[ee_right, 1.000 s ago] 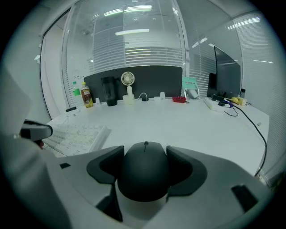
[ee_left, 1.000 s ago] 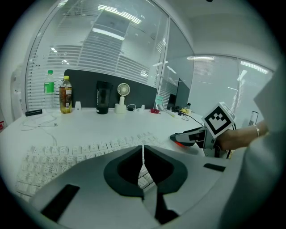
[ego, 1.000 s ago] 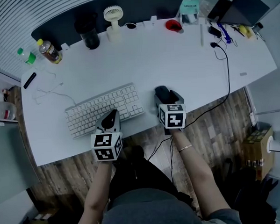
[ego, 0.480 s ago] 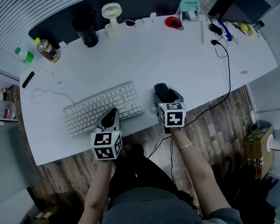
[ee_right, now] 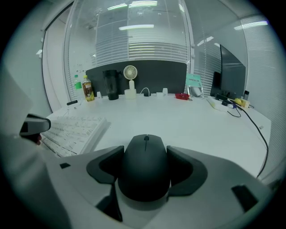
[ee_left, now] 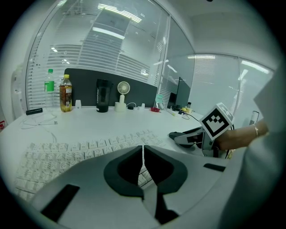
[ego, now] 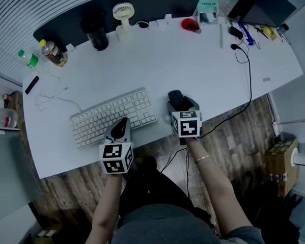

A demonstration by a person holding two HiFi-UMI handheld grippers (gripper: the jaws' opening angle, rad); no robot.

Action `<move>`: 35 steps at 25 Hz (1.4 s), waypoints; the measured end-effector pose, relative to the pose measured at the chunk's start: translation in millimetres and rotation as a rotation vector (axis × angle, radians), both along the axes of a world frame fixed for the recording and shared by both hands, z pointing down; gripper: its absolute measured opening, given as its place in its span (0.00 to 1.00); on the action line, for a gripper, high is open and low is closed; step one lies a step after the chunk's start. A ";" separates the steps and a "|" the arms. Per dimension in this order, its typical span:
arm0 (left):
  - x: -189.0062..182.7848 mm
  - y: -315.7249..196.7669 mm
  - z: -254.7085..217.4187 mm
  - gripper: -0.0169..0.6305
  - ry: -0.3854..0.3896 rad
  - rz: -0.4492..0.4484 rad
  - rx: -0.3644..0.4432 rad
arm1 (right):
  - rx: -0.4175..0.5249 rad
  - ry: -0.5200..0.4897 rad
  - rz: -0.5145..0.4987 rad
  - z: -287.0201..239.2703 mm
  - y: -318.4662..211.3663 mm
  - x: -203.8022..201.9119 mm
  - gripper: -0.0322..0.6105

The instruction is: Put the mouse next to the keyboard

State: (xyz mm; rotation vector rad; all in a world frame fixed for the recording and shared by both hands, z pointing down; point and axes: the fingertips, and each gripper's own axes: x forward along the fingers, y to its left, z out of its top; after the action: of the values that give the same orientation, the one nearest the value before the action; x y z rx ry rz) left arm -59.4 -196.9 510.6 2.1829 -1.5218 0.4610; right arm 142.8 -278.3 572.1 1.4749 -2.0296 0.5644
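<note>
1. Right tool: jaws set wide, one pad on either flank of the black mouse. Both pads appear to bear on its sides, so the tool is gripping the mouse.
2. Mouse position: close to the front edge of the surface, about midway along that edge. It is just beside the right end of the keyboard, with a narrow strip of bare surface between them. Its nose points toward the far edge.
3. Whether the mouse rests on the surface or is raised slightly off it cannot be settled from these views.
4. Left tool: jaws closed together with nothing between them. It is held over the front edge of the keyboard, toward that keyboard's right end.
5. Keyboard: white, lying askew on the front left part of the surface, its right end nearer the far edge than its left.
6. Far edge of the surface: a dark tumbler, a small white fan and a red object stand in a row.
7. Far left corner: an amber bottle and a green-capped bottle stand side by side.
8. A black cable runs from the far right part of the surface down over the front edge.
</note>
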 end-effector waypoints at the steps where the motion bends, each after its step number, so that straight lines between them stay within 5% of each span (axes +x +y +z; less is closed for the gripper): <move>1: -0.4 0.8 0.2 0.07 -0.001 -0.001 0.000 | 0.000 0.003 0.002 0.3 -0.1 0.2 0.52; 17: -4.3 12.6 -9.5 0.07 -0.009 -0.020 0.022 | 0.064 -0.056 0.024 -21.1 4.3 0.9 0.56; 35: -3.0 40.2 -31.1 0.07 -0.017 -0.001 0.083 | 0.221 -0.154 0.054 -89.2 62.9 3.2 0.30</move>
State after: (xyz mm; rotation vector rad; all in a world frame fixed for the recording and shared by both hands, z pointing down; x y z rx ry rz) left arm -62.4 -156.7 479.5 2.2461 -1.5773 0.4242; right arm 146.0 -215.4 482.9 1.6641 -2.2363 0.5024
